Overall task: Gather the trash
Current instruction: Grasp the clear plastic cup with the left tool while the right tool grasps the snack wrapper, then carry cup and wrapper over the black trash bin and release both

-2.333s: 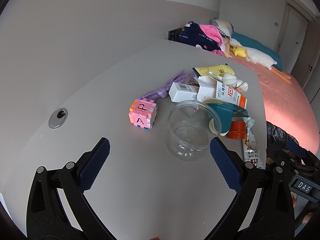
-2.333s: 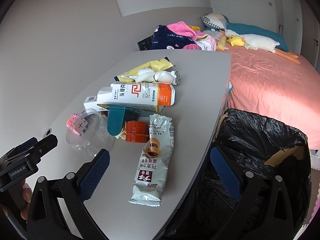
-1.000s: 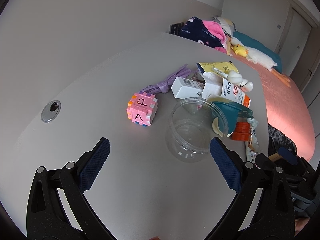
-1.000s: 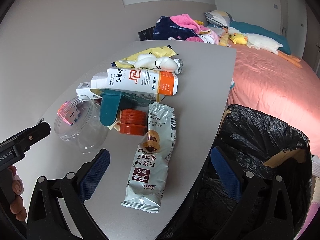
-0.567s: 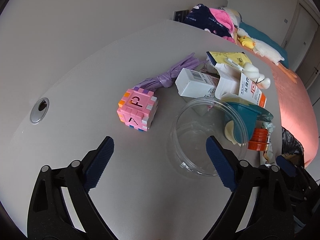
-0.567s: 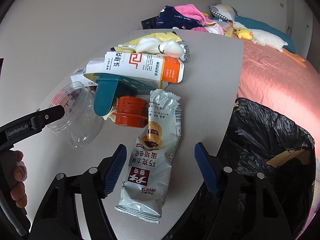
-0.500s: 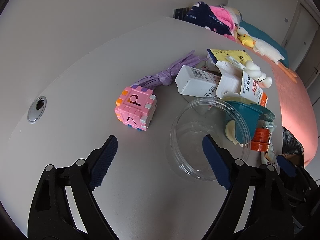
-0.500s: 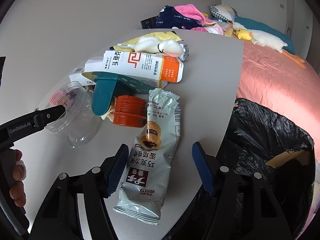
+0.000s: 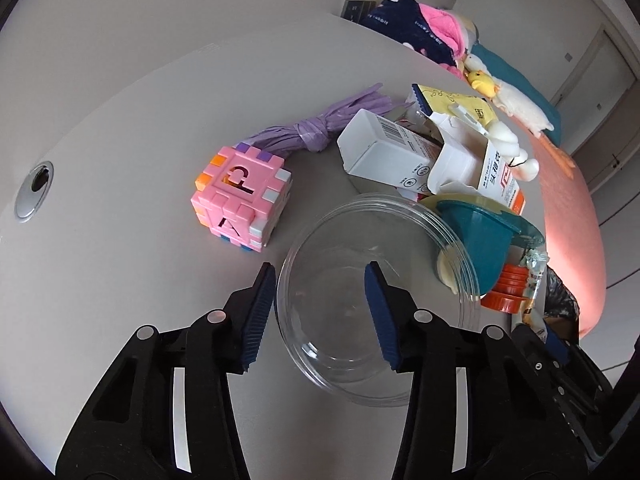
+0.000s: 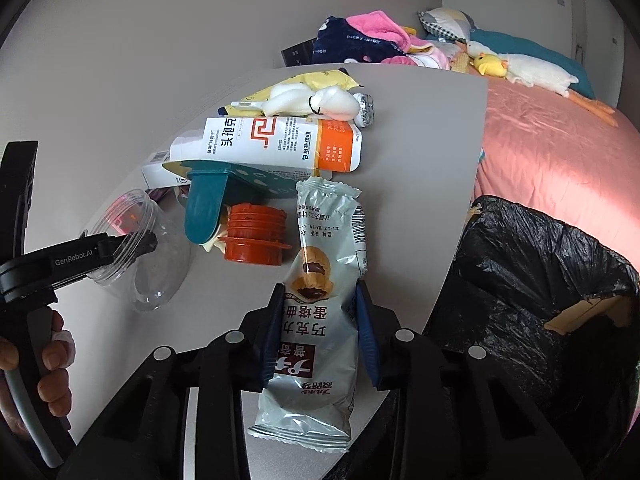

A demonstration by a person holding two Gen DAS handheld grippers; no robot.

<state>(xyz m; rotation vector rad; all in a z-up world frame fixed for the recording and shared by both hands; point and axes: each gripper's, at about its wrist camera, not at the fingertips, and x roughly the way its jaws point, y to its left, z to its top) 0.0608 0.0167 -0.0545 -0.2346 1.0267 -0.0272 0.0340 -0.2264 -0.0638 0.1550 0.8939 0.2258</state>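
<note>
Both grippers, wide open a second ago, now closing. Left gripper (image 9: 318,304) has dropped closer to the clear plastic jar (image 9: 376,300): one finger now inside the mouth, the other outside its near wall. Right gripper (image 10: 318,316) has narrowed around the silver snack wrapper (image 10: 320,312), pads against its edges, the pack bulging between them.

A grey table (image 10: 440,168) is standing against plain walls (image 10: 120,40); a pink-sheeted bed (image 10: 552,152) is lying on the right.
</note>
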